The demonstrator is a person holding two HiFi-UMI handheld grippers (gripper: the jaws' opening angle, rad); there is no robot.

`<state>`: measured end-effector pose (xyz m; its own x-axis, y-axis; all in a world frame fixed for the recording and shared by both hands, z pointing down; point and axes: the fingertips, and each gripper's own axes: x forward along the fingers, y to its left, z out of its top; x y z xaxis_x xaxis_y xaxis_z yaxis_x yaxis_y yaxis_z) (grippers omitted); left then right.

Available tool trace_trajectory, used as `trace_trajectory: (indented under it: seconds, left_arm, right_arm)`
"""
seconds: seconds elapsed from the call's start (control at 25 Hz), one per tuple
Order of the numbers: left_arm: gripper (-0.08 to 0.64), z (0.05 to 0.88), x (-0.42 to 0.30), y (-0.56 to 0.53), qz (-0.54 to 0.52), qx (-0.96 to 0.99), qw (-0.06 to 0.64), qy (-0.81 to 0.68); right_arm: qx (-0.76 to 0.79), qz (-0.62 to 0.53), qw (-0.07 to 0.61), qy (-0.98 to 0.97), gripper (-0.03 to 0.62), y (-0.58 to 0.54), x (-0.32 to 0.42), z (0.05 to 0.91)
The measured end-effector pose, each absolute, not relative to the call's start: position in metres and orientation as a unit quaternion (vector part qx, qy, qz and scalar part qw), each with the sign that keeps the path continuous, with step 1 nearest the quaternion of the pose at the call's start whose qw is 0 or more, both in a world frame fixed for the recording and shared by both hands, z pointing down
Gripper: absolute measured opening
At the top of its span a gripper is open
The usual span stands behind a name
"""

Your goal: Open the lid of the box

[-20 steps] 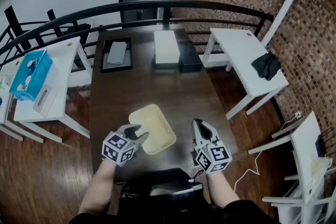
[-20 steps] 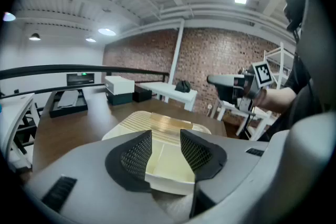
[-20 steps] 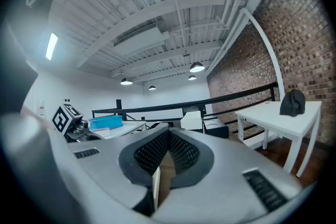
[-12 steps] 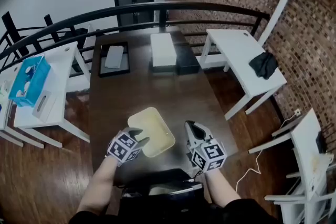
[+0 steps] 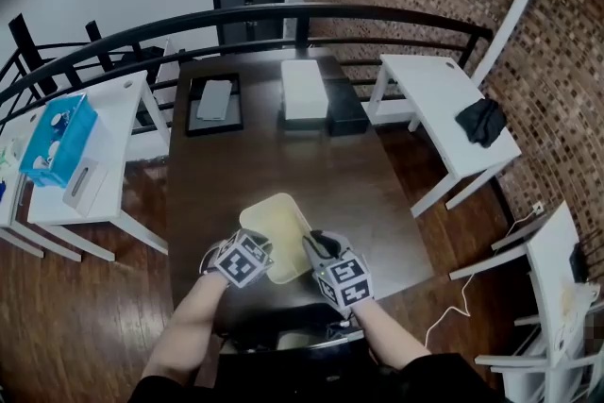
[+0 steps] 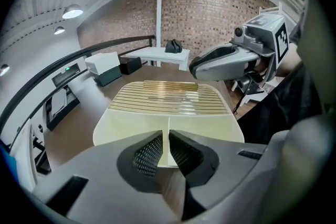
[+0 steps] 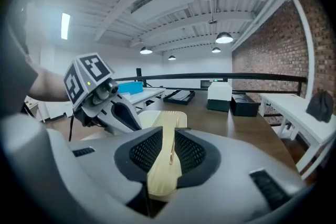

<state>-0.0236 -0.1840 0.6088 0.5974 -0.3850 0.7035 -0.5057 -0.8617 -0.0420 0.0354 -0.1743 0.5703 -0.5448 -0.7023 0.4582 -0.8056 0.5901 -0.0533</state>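
Observation:
A cream plastic box [image 5: 276, 226] with a ribbed lid [image 6: 168, 98] lies near the front edge of the dark wooden table [image 5: 283, 156]. My left gripper [image 5: 258, 247] is at the box's near left corner. In the left gripper view, my left gripper [image 6: 168, 143] has its pads pressed on a thin cream rim of the box. My right gripper [image 5: 317, 246] is at the box's near right side. In the right gripper view, my right gripper [image 7: 167, 148] is shut on the cream edge of the lid [image 7: 167, 128]. Each gripper shows in the other's view, the right gripper [image 6: 231, 57] and the left gripper [image 7: 102, 99].
At the table's far end stand a white box [image 5: 304, 88], a black box [image 5: 345, 109] and a black tray [image 5: 213, 101]. White side tables flank the table, with a blue tissue box [image 5: 58, 137] on the left one and a black cloth [image 5: 481, 121] on the right one. A curved black railing [image 5: 283, 14] runs behind.
My right gripper has moved left from beside the box onto its near right edge and shut there. The left gripper stays at the near left corner, a little nearer the box.

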Motion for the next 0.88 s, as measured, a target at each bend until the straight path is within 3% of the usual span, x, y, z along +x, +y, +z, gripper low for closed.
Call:
trace_trajectory:
  seconds: [0.6,0.88]
  left_arm:
    - [0.02,0.615,-0.025,-0.184,0.394,0.884,0.105,-0.23]
    - [0.017,0.613,-0.019,-0.181,0.393,0.887,0.117,-0.214]
  right_arm:
    - [0.471,0.096,0.277,-0.832,0.029,-0.19,0.033,0.611]
    - [0.474,0.102,0.274,-0.83,0.021,-0.187,0.029,0.603]
